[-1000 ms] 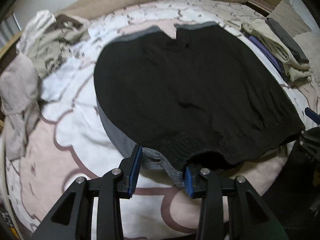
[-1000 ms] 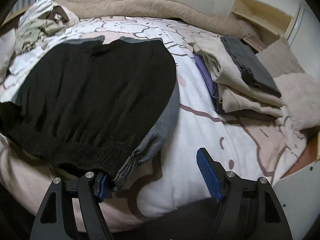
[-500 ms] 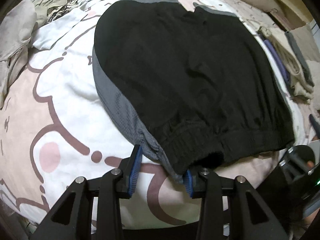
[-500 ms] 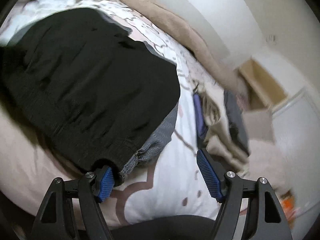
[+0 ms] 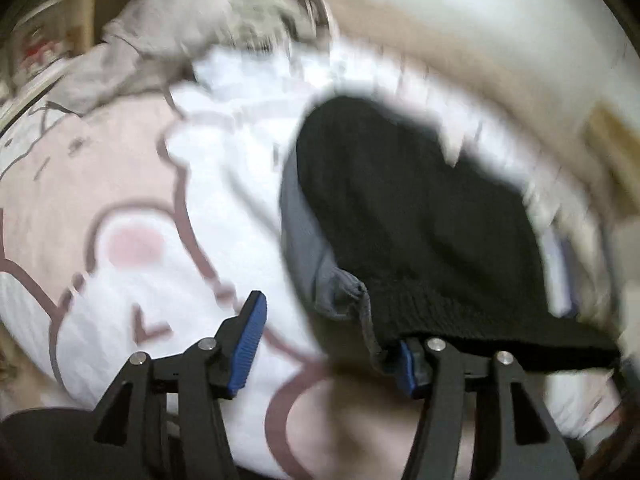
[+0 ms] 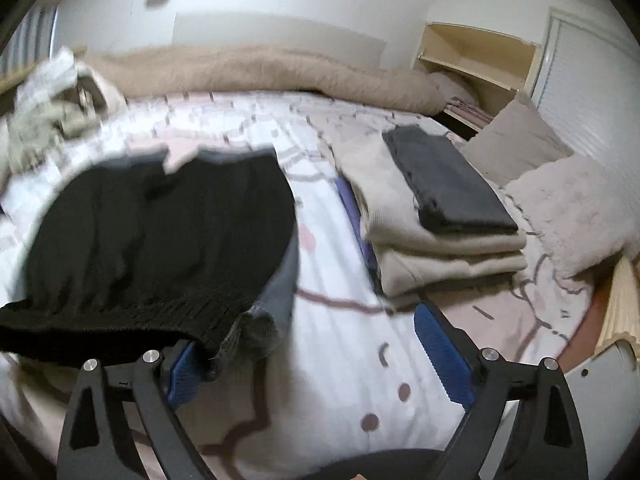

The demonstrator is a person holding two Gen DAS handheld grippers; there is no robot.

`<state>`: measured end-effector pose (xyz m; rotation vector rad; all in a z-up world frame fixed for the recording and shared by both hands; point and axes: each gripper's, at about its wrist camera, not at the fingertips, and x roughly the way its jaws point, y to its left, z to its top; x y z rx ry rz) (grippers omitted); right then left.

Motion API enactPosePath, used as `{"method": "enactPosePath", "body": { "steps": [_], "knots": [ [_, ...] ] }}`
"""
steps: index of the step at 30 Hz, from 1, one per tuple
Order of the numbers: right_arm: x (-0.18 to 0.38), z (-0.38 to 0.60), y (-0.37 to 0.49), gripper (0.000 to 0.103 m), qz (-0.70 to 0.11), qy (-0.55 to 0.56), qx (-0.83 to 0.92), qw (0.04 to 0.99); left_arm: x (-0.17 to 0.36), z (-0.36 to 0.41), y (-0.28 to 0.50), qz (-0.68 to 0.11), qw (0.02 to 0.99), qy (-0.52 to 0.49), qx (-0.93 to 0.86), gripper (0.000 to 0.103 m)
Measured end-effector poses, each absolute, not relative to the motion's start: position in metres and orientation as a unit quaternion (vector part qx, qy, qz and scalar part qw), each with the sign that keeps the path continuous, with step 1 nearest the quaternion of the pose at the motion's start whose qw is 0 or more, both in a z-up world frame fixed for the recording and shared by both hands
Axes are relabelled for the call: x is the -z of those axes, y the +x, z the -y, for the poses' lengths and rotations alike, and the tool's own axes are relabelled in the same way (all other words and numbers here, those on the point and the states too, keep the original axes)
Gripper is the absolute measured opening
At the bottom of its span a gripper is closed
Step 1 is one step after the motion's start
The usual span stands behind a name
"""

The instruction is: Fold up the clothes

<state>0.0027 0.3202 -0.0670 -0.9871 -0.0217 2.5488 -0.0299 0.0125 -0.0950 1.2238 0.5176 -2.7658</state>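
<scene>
Black shorts (image 5: 420,216) with grey side panels lie spread on the bed, the ribbed waistband nearest me. My left gripper (image 5: 328,356) is at the waistband's left corner and its jaws are opening. The grey corner drapes over the right finger (image 5: 408,364) and hangs just inside the gap, with no pad pressing on it. In the right wrist view the same shorts (image 6: 168,240) fill the left half. My right gripper (image 6: 314,364) is at the right corner, its jaws opening wide. The waistband rests over its left finger (image 6: 184,372), and the gap is otherwise empty.
The bed sheet (image 5: 140,240) is pink and white with a cartoon print. A folded stack of clothes (image 6: 440,224) sits right of the shorts, with pillows (image 6: 560,200) beyond. A heap of unfolded clothes (image 6: 44,112) lies far left. A beige blanket (image 6: 260,72) lines the back, below a shelf (image 6: 476,52).
Both grippers' jaws have spread wider, so the waistband corners are no longer pinched. The left view has rolled and swung left with blur. The right gripper has risen and looks more level.
</scene>
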Motion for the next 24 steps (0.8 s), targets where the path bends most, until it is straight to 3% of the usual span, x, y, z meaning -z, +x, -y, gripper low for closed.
{"method": "enactPosePath", "body": {
  "steps": [5,10,15,19,24],
  "knots": [
    [-0.006,-0.317,0.017,0.094,-0.024,-0.271,-0.946,0.174,-0.02,-0.01,-0.013,-0.105,0.0,0.251,0.962,0.061],
    [-0.132,-0.318,0.044,0.097,-0.034,-0.131,-0.978,0.158,-0.169,0.02,0.017,-0.085,-0.057,0.09,0.991,0.061],
    [-0.257,-0.309,0.083,0.098,-0.015,0.009,-0.986,0.167,-0.293,0.029,0.056,-0.053,-0.074,-0.05,0.995,0.069],
    [-0.315,-0.307,0.075,0.102,0.014,0.028,-0.987,0.157,-0.346,0.04,0.034,-0.027,-0.079,-0.031,0.996,0.072],
    [-0.313,-0.315,-0.017,0.102,0.044,-0.107,-0.986,0.119,-0.318,0.047,-0.067,-0.001,-0.082,0.112,0.99,0.072]
  ]
}}
